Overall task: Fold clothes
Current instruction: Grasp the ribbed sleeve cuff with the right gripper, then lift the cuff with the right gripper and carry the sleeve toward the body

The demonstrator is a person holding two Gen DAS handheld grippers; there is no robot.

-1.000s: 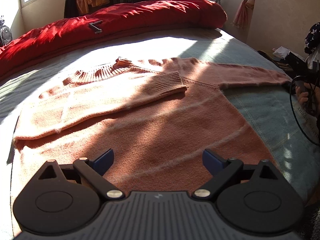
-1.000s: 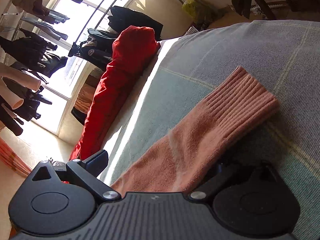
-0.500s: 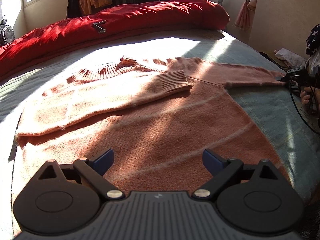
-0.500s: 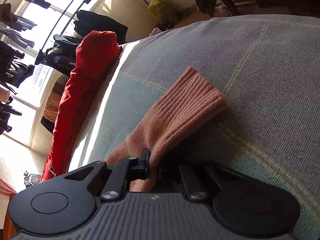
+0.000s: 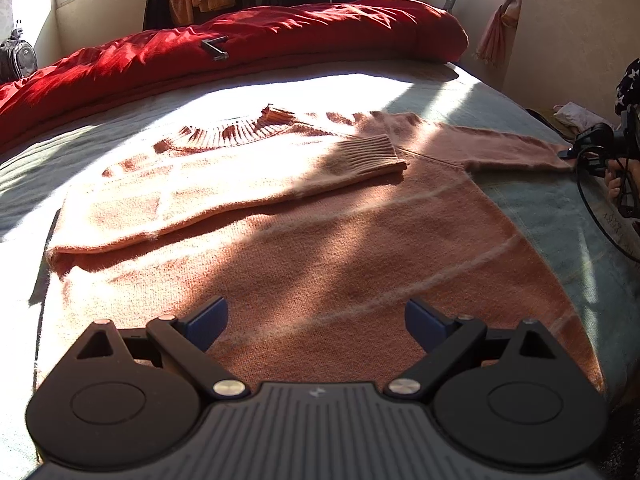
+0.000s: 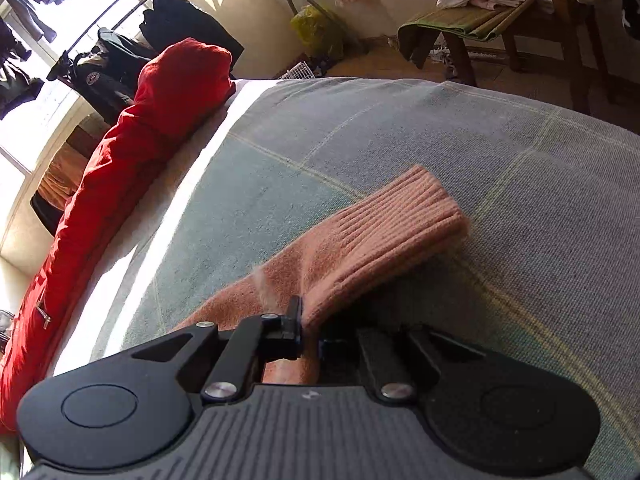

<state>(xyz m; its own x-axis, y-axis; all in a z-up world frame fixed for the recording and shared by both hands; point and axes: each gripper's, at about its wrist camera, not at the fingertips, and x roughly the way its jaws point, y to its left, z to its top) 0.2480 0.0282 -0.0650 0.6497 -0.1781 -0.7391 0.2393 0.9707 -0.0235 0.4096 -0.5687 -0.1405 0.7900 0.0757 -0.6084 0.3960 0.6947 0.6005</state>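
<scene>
Harsh window sunlight, deep shadow bands, fisheye-curved edges, sharp focus

The left gripper point(image 5: 316, 318) has a grey ribbed body with a tiny white mark, two round black side parts, shiny silver screws and blue tips on its black fingers point(image 5: 208, 317). The right gripper point(image 6: 310, 334) looks the same, grey and black with silver screws.

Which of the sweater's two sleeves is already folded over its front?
The sleeve ending in the ribbed cuff lies folded across the sweater. The other sleeve stretches out flat on the bed, pinched by the right gripper.
</scene>
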